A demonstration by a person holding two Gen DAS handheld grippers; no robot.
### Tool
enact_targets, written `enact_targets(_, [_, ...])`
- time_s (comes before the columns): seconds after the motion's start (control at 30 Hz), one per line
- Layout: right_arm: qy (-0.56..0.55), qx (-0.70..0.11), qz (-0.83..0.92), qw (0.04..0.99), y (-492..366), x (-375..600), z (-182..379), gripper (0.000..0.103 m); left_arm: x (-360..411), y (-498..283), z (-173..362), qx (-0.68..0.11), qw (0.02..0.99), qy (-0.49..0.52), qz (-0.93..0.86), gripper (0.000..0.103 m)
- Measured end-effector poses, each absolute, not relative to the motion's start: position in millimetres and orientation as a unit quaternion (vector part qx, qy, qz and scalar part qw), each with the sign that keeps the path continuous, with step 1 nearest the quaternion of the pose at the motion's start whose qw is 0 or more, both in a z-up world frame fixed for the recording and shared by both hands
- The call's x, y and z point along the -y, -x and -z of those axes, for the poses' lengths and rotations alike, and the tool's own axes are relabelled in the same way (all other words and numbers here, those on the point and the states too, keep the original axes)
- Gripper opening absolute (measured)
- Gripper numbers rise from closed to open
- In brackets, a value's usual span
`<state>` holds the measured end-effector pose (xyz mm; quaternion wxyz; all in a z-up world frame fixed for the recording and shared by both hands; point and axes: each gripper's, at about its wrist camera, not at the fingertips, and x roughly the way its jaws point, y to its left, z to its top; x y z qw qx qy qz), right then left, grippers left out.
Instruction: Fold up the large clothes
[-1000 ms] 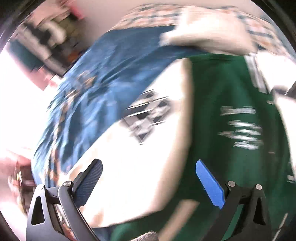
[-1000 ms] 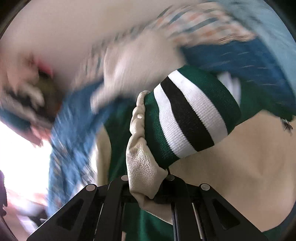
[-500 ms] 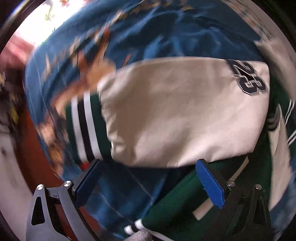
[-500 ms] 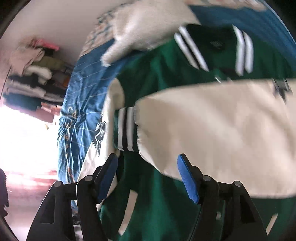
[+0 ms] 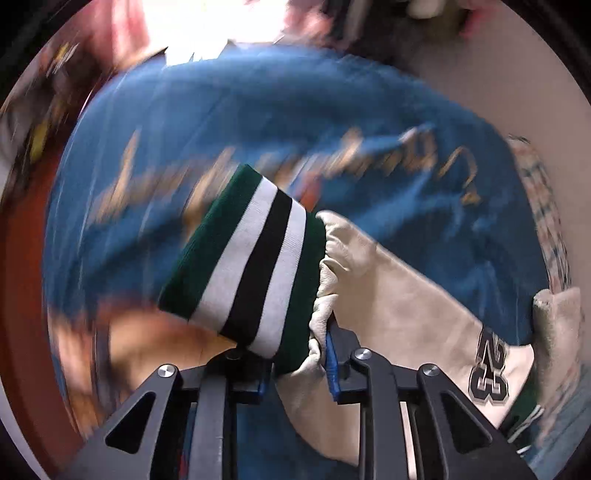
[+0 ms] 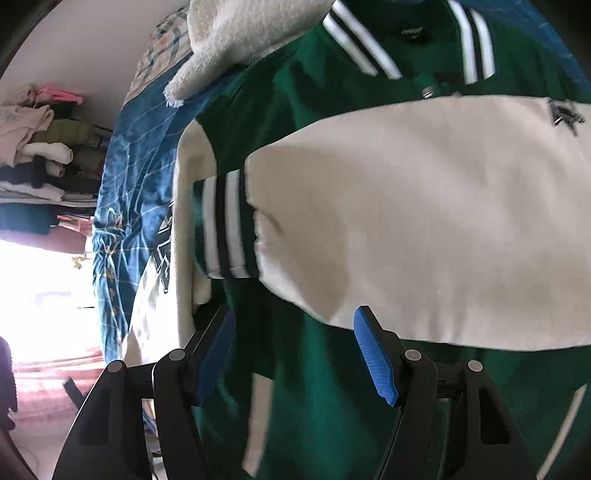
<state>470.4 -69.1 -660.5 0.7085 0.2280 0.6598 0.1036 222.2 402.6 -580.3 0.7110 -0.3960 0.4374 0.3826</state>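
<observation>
A green varsity jacket (image 6: 325, 406) with cream sleeves lies on a blue bedspread (image 6: 125, 177). In the left wrist view my left gripper (image 5: 295, 369) has its jaws closing, and the pads pinch the gathered cream sleeve (image 5: 399, 306) right at its green, white and black striped cuff (image 5: 243, 266). A "23" patch (image 5: 489, 369) shows further up that sleeve. In the right wrist view the other cream sleeve (image 6: 424, 221) lies across the jacket's chest, its striped cuff (image 6: 225, 229) pointing left. My right gripper (image 6: 295, 325) hangs open above the green front, nothing between its fingers.
A fluffy white cloth (image 6: 236, 33) lies beyond the striped collar (image 6: 369, 44). Shelves of stacked clothes (image 6: 40, 147) stand past the bed's far side. Bright light comes from the left. A checked blanket (image 5: 543, 192) borders the bedspread.
My left gripper swept across to the outstretched sleeve's cuff and closed on it. My right gripper let go of its cuff and opened; that sleeve now lies across the jacket.
</observation>
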Motion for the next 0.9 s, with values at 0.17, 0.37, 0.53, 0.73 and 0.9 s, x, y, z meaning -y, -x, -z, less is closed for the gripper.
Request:
enact_targets(0.17, [-0.103, -0.647, -0.078, 0.752, -488.1, 12.8, 651.9, 0.071, -460.4, -273.6, 592.8, -0.448, 0.732, 0.349, -0.376, 0.022])
enact_targets(0.37, [0.002, -0.663, -0.049, 0.747, -512.4, -48.3, 680.9, 0.067, -493.4, -282.7, 586.8, -0.461, 0.72, 0.388, -0.345, 0.039])
enact_targets(0.53, [-0.001, -0.673, 0.001, 0.74, -517.6, -53.6, 695.4, 0.038, -488.9, -258.8, 550.3, -0.425, 0.739, 0.379, -0.36, 0.09])
enact_targets(0.73, [-0.022, -0.676, -0.038, 0.736, -514.6, -58.2, 692.2, 0.042, -469.4, -261.6, 594.2, -0.451, 0.708, 0.424, -0.341, 0.089])
enact_targets(0.9, [-0.107, -0.692, -0.111, 0.706, -521.2, -21.1, 690.6, 0.061, -479.6, -280.9, 636.2, -0.434, 0.671, 0.455, -0.393, 0.089])
